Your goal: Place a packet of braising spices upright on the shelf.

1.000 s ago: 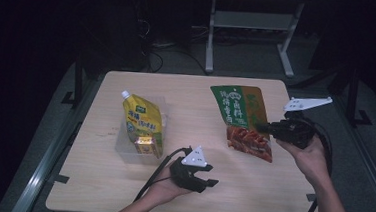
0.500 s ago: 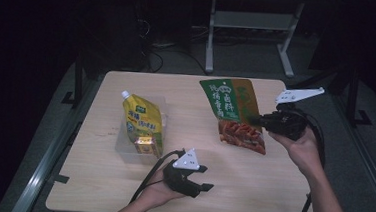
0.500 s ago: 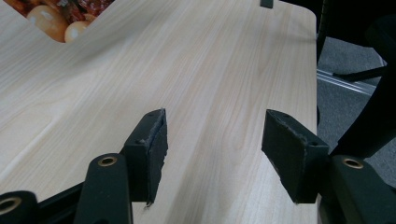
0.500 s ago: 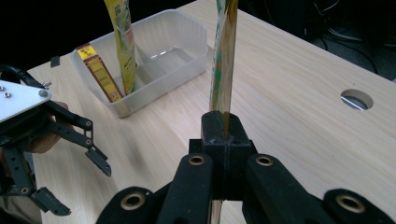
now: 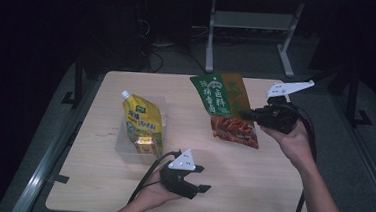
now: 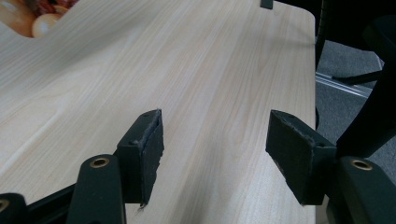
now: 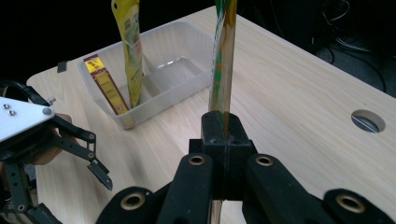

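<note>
A green and orange snack pouch (image 5: pixel 223 108) hangs over the right half of the wooden table (image 5: pixel 270 192). My right gripper (image 5: pixel 245 114) is shut on its right edge. In the right gripper view the pouch (image 7: pixel 223 60) stands edge-on, rising out of the closed jaws of that gripper (image 7: pixel 223 126). My left gripper (image 5: pixel 200 179) is open and empty, low over the table's front middle. Its pads (image 6: pixel 148 154) hover above bare wood, jaws wide apart. A yellow spouted pouch (image 5: pixel 142 120) and a small yellow and red box (image 5: pixel 144 144) stand in a clear plastic bin (image 5: pixel 123 149).
The bin (image 7: pixel 182 70) sits left of centre, with bare wood between it and the hanging pouch. A round cable hole (image 7: pixel 368 120) lies in the tabletop near the right side. A metal stand (image 5: pixel 251 35) and cables are on the floor behind the table.
The right gripper has carried the snack pouch up and to the left, off the table. The left gripper has drifted slightly left along the front edge, still open.
</note>
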Demonstrator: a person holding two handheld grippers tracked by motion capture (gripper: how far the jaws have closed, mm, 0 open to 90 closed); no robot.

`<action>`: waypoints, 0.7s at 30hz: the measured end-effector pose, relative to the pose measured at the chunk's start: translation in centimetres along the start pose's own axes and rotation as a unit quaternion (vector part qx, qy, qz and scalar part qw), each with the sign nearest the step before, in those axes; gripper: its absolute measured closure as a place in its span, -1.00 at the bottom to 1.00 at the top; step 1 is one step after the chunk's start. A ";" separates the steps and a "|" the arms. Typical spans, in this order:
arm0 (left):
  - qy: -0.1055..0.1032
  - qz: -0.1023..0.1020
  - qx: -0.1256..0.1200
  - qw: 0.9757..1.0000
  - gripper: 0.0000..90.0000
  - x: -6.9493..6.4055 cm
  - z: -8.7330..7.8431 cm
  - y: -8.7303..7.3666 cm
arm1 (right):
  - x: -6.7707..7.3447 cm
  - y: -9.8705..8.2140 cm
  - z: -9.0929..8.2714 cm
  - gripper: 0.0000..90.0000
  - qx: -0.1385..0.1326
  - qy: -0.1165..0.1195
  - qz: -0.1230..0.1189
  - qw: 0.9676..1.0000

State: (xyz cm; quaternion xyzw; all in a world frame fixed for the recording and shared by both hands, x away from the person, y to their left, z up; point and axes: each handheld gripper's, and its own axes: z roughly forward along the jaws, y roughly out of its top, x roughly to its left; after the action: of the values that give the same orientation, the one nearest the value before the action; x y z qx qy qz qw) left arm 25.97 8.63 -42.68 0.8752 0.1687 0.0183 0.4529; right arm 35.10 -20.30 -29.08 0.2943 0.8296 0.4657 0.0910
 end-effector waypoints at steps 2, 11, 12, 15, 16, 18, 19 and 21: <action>0.000 -0.002 -0.001 1.000 -0.21 0.0 0.0 -0.1 | 0.0 0.3 0.2 1.00 0.000 0.003 -0.003 1.000; -0.003 -0.004 -0.008 1.000 -0.24 0.1 -0.1 -0.2 | 0.2 1.7 1.1 1.00 -0.003 0.009 -0.013 1.000; -0.003 -0.004 -0.008 1.000 -0.24 0.1 -0.1 -0.2 | 0.2 1.7 1.1 1.00 -0.003 0.009 -0.013 1.000; -0.002 -0.003 -0.007 1.000 -0.25 0.1 -0.2 -0.2 | 0.3 2.1 1.5 1.00 -0.003 0.011 -0.017 1.000; -0.002 0.000 -0.006 1.000 -0.25 0.2 -0.3 -0.2 | 0.4 2.3 1.7 1.00 -0.002 0.013 -0.019 1.000; -0.002 -0.001 -0.007 1.000 -0.26 0.2 -0.3 -0.3 | 0.4 2.5 1.9 1.00 -0.004 0.015 -0.021 1.000; -0.003 -0.001 -0.008 1.000 -0.26 0.2 -0.3 -0.3 | 0.4 2.6 2.0 1.00 -0.004 0.017 -0.022 1.000; -0.003 0.000 -0.008 1.000 -0.27 0.2 -0.3 -0.4 | 0.4 2.8 2.3 1.00 -0.004 0.019 -0.021 1.000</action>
State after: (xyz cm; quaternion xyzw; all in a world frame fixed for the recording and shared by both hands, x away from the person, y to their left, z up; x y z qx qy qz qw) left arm 26.05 9.12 -42.82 0.8714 0.1677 0.0170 0.4608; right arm 36.88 -17.33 -27.99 0.2681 0.8352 0.4723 0.0863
